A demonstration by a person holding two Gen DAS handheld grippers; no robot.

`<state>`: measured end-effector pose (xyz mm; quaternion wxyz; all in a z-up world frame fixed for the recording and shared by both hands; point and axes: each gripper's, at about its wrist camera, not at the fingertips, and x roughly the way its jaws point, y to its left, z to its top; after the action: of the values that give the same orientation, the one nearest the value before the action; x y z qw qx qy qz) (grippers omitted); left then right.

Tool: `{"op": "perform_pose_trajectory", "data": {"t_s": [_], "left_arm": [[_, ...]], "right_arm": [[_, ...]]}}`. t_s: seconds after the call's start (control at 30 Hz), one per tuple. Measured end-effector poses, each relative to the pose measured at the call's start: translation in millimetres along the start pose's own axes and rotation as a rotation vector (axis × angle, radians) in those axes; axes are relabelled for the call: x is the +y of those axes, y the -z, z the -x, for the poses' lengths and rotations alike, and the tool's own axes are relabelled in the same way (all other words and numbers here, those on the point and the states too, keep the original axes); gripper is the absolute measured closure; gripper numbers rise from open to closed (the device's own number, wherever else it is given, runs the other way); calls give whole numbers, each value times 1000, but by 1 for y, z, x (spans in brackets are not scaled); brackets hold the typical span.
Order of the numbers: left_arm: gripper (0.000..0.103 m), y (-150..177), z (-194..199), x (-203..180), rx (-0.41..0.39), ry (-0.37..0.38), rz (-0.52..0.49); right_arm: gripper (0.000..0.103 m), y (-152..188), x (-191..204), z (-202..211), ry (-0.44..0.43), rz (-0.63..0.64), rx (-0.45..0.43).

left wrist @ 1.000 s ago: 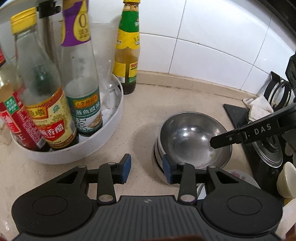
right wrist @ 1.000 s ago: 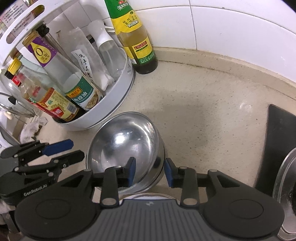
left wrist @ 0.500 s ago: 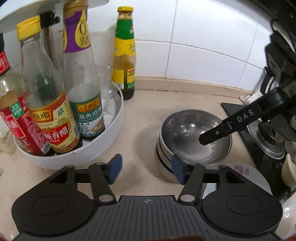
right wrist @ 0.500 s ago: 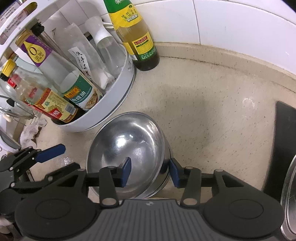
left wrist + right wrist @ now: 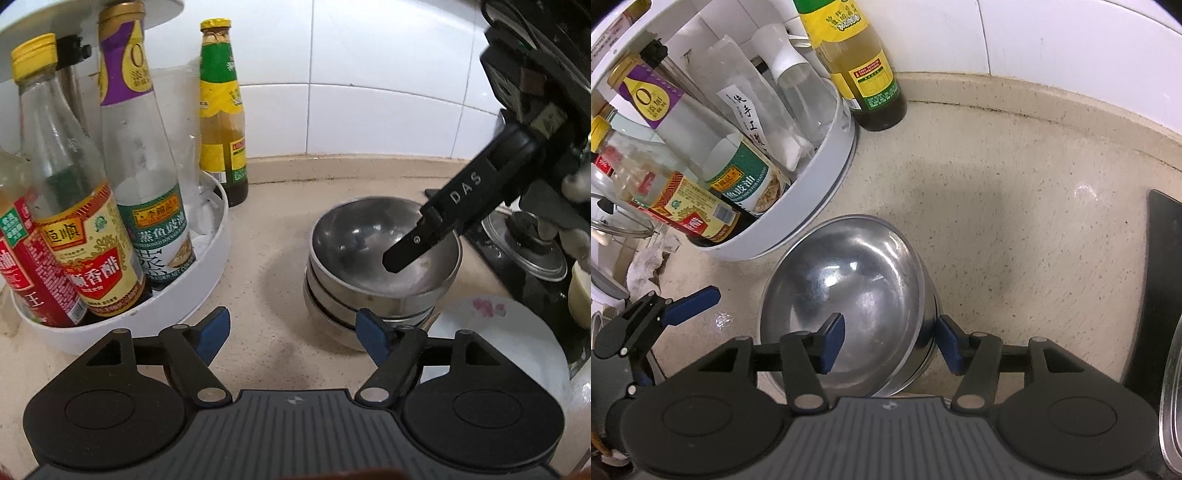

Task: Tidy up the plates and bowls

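Nested steel bowls (image 5: 384, 258) stand in a stack on the beige counter, next to a white plate (image 5: 498, 332) with pink flowers. My left gripper (image 5: 293, 336) hovers just in front of the stack, its jaws opening with only bare counter between the blue pads. My right gripper (image 5: 891, 343) points steeply down over the stack (image 5: 849, 295) and straddles the top bowl's rim. One pad is inside the bowl, the other outside. Its jaws are opening and neither pad presses on the rim. Its black finger (image 5: 443, 218) dips into the bowl in the left wrist view.
A white turntable tray (image 5: 207, 280) crowded with sauce bottles stands left of the bowls, and a green-labelled bottle (image 5: 221, 110) is by the tiled wall. A black stove top with a pot lid (image 5: 532, 251) lies to the right. A cream cup (image 5: 580, 291) sits by the plate.
Both grippers' jaws have spread wider. The left gripper has drawn back a little from the bowls. The right gripper's pads, close about the top bowl's rim before, now stand apart from it.
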<state>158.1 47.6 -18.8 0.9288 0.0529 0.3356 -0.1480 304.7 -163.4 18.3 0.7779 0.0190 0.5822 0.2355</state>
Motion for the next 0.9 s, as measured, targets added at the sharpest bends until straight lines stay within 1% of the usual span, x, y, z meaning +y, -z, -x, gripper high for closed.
{"op": "perform_pose_trajectory", "data": {"t_s": [0.1, 0.23, 0.37, 0.47, 0.6, 0.73, 0.9], "left_arm": [[20, 1, -6, 2, 3, 22, 7], [19, 3, -13, 2, 4, 46, 6], [18, 7, -19, 0, -1, 65, -19], [18, 11, -20, -4, -23, 84, -62], [17, 12, -27, -9, -17, 118, -89], [11, 13, -35, -13, -27, 148, -111], [10, 11, -43, -14, -45, 201, -121]], "right_arm": [[47, -1, 1, -2, 6, 1, 3], [46, -3, 2, -4, 8, -2, 3], [45, -4, 1, -5, 13, -10, 1], [45, -5, -2, -5, 9, -22, -5], [45, -6, -5, -8, 7, -35, -3], [45, -7, -8, -12, 0, -43, 6], [44, -9, -14, -18, -3, -59, 19]]}}
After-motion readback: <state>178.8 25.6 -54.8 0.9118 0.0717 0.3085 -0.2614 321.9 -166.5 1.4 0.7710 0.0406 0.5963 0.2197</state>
